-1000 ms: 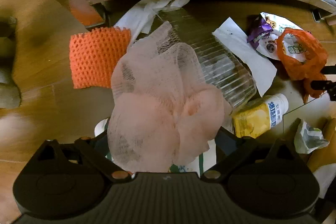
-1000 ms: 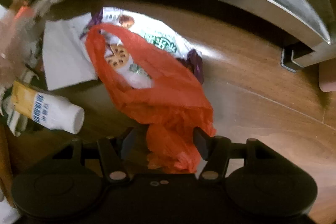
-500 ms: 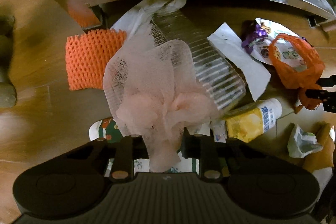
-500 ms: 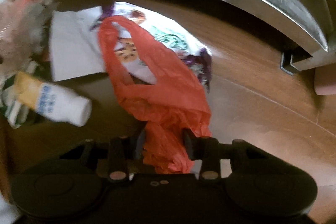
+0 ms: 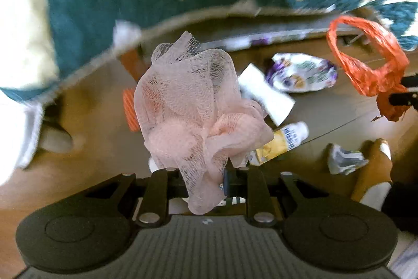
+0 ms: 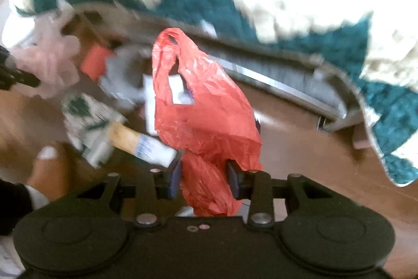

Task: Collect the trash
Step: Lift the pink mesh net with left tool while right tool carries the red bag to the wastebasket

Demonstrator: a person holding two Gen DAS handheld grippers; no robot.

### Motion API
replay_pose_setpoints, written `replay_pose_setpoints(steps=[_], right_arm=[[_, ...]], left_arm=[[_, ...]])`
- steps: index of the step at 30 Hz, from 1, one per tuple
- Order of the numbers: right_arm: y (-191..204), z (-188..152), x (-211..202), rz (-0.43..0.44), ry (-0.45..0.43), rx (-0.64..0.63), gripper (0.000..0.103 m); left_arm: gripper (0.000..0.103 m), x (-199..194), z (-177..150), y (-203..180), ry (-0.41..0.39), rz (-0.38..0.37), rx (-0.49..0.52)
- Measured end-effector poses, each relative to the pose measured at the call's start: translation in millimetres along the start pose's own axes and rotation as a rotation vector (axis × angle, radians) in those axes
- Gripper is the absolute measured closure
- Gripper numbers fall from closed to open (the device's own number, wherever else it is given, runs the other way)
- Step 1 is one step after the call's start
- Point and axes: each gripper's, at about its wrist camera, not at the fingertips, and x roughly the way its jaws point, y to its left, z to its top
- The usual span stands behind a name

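A: Hanging above the wooden floor [image 5: 86, 106], the pink mesh [image 5: 193, 106] was clamped in the left gripper [image 5: 206, 179].

B: Confirmed. The orange plastic bag [image 6: 206, 111] was pinched in the right gripper [image 6: 205, 174]; a yellow bottle [image 5: 283, 139] lay below.

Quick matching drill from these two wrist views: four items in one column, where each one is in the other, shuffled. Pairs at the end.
Items:
1. pink mesh net
2. orange plastic bag
3. yellow-and-white bottle
4. purple snack wrapper

Places:
A. on the wooden floor, beside the white paper sheet
B. clamped in the right gripper
C. on the floor, just behind the net in the left view
D. clamped in the left gripper

Pairs: 1-D, 2-B, 3-C, 4-A
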Motion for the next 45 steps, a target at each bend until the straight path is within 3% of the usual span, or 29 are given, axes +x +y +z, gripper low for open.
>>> replay_pose_setpoints(steps=[8, 20, 26, 29, 37, 45], right_arm=[[40.7, 5.9, -110.9, 0.015, -0.193, -0.028, 0.067], [83.7, -13.6, -273.1, -0.031, -0.497, -0.128, 0.067], [88.3, 10.9, -339.0, -0.035, -0.617, -0.130, 0.067], [85.8, 30.8, -364.9, -0.032, -0.672, -0.121, 0.067], [80.4, 96.5, -421.0, -0.039, -0.780, -0.068, 0.067], [71.6, 163.3, -427.6, -0.013, -0.811, 0.021, 0.067]], left_arm=[[0.082, -128.8, 2.7, -22.6, -0.196, -0.027, -0.001], [0.082, -287.7, -29.7, -65.4, -0.461, -0.021, -0.005], [0.082, -353.7, -22.2, -71.8, -0.588, -0.009, -0.013], [0.082, -382.9, -6.8, -71.1, -0.625, -0.045, -0.025], [0.082, -453.9, 46.9, -74.8, -0.768, -0.010, -0.041], [0.082, -474.7, 120.1, -72.8, -0.803, 0.031, -0.044]])
